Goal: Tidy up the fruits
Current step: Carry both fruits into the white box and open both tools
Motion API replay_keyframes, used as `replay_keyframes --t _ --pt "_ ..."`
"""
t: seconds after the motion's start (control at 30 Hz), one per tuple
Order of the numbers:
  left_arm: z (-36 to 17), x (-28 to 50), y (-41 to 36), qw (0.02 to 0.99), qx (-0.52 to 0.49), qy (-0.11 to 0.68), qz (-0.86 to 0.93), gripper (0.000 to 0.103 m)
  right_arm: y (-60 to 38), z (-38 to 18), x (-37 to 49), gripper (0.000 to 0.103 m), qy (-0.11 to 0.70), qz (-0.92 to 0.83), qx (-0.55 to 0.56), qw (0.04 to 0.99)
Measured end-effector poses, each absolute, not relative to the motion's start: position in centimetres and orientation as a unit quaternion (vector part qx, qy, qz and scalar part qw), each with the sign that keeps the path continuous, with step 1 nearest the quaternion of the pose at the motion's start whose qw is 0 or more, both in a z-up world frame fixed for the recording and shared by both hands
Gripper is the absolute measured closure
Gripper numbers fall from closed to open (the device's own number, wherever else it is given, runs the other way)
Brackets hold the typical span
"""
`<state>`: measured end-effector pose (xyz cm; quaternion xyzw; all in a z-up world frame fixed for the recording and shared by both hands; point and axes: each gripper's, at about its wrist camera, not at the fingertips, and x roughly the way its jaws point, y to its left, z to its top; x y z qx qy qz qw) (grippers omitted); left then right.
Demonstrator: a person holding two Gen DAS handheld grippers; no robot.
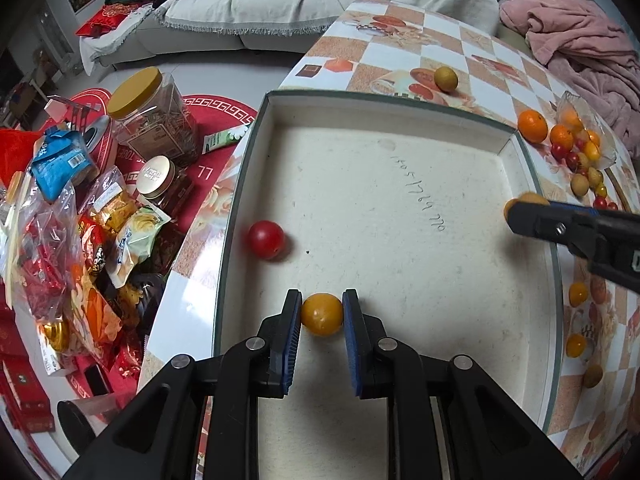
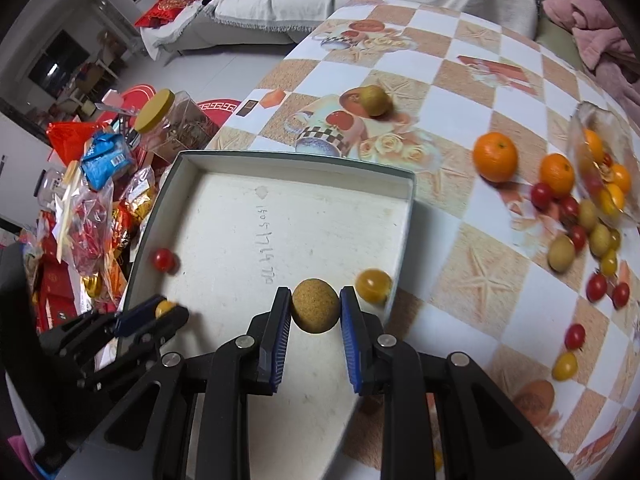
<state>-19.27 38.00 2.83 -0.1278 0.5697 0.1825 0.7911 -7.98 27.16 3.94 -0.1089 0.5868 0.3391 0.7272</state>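
The left gripper (image 1: pixel 322 314) holds a yellow tomato (image 1: pixel 322 314) between its blue pads, over the near part of the white box (image 1: pixel 384 98). The right gripper (image 2: pixel 315 312) is closed on a brown longan (image 2: pixel 315 305), above the box's near right part.

Inside the box a red tomato (image 1: pixel 266 239) lies at the left wall. In the right wrist view another yellow tomato (image 2: pixel 374 285) shows blurred just inside the right wall, just beside the right gripper's far finger. Handwritten digits run across the box floor.

On the checked tablecloth (image 2: pixel 472 60) to the right of the box lie two oranges (image 2: pixel 495 157), with red and yellow tomatoes and longans scattered near them around a tipped clear bowl (image 2: pixel 600 120). A single green-brown fruit (image 2: pixel 374 100) sits on the cloth beyond the far wall of the box. A few more tomatoes lie near the right, close to the table edge.

Left of the table, on the floor, stand a yellow-lidded jar (image 1: pixel 154 116), a smaller jar and a heap of snack bags (image 1: pixel 60 160). A sofa (image 1: pixel 256 12) and a pink blanket (image 1: pixel 576 36) lie far behind.
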Motion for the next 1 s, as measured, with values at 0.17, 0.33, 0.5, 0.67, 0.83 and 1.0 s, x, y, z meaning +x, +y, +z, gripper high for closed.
replay_keyframes --t 0.17,0.33,0.5,0.67,0.83,1.0 --pt "2.4 -19.4 37.8 0.791 -0.124 0.571 0.182 0.081 28.5 2.8 -7.6 0.076 0.590 0.338 -0.123 0.723" --pt "2.4 -19.4 37.6 0.792 -0.112 0.572 0.183 0.080 29.1 1.9 -7.6 0.076 0.593 0.334 -0.135 0.720" --pt "2.5 -19.4 37.5 0.789 -0.100 0.575 0.193 0.037 29.7 1.3 -7.7 0.072 0.595 0.334 -0.146 0.717" --pt "2.2 -19.6 37.1 0.786 -0.087 0.581 0.191 0.037 30.0 1.6 -7.7 0.043 0.597 0.342 -0.137 0.713" --pt "2.4 -19.8 37.0 0.785 -0.083 0.585 0.187 0.037 29.4 3.7 -7.7 0.022 0.587 0.362 -0.091 0.718" --pt "2.9 -19.2 36.1 0.787 -0.069 0.586 0.177 0.037 27.5 5.8 -7.1 0.021 0.576 0.352 -0.058 0.736"
